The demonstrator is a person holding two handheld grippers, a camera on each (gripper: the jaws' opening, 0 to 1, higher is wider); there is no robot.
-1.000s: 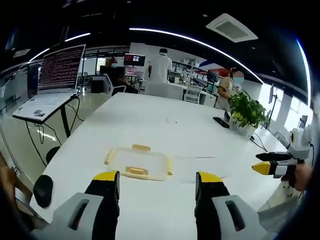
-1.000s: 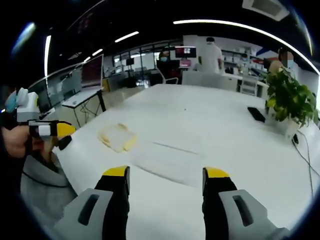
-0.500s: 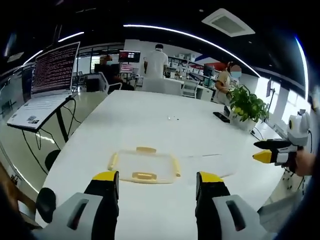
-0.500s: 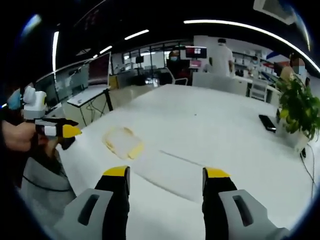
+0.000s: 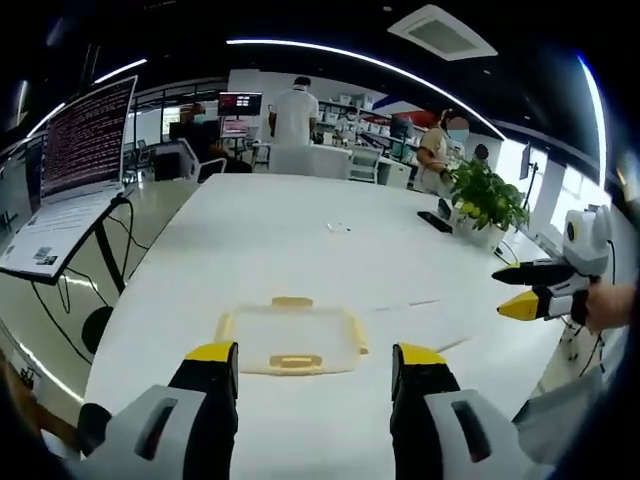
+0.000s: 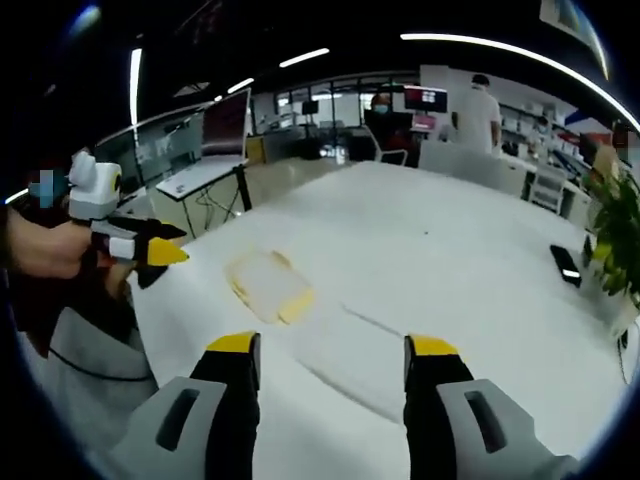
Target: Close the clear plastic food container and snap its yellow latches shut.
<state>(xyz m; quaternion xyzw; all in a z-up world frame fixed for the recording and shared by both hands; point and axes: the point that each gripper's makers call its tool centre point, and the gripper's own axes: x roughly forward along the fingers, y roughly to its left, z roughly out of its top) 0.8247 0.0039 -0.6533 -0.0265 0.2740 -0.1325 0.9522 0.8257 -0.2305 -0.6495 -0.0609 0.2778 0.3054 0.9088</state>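
Observation:
A clear, flat container piece [image 5: 288, 338] with yellow latches [image 5: 291, 361] on its sides lies on the white table [image 5: 290, 240], just beyond my left gripper [image 5: 315, 360], whose jaws stand open with nothing between them. To its right lies a second, faint clear plastic piece [image 5: 420, 322]. A hand holds my right gripper [image 5: 522, 290] in the air off the table's right edge. In the right gripper view the latched piece [image 6: 268, 285] lies ahead to the left of my open right gripper [image 6: 332, 350], with the faint clear piece [image 6: 350, 340] nearer. The left gripper [image 6: 150, 248] hovers at the left.
A laptop [image 5: 70, 170] stands on a stand left of the table. A potted plant [image 5: 482, 205] and a dark phone [image 5: 435, 216] sit at the far right edge. Several people stand at desks in the back. A person's grey sleeve [image 6: 80, 350] is at lower left.
Both views have shifted with the hands; the left gripper view now looks more squarely down on the latched piece. The pieces on the table have not moved. Both grippers stay open.

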